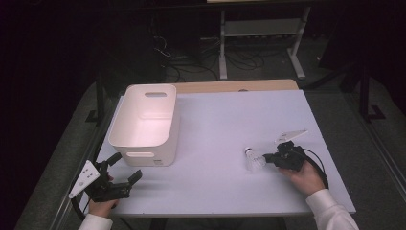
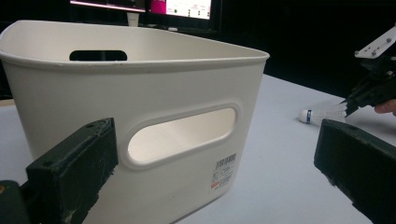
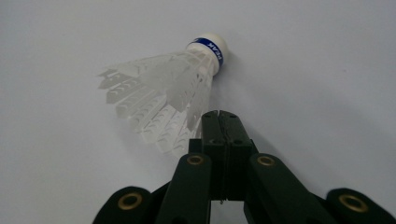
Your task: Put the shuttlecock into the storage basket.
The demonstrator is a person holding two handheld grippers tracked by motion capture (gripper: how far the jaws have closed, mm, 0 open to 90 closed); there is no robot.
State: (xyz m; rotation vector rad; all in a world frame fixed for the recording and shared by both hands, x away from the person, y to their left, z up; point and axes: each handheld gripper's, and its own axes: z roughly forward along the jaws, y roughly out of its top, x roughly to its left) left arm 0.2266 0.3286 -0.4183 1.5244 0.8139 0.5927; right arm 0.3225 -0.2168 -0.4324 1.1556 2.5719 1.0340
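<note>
R hand-held gripper [image 3: 219,114] pinched shuttlecock [image 3: 163,93] skirt, on desk [image 1: 215,124] | L hand-held gripper [image 1: 122,167] spread by bin [image 1: 143,120] | I judged drop-in pending

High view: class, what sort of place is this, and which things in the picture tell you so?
Probably a lab or workshop set up for recording handling trials, not a home. A plain white table stands in a dark room, loose cables lie on the floor behind it beside a metal stand, and monitors glow in the left gripper view.
</note>
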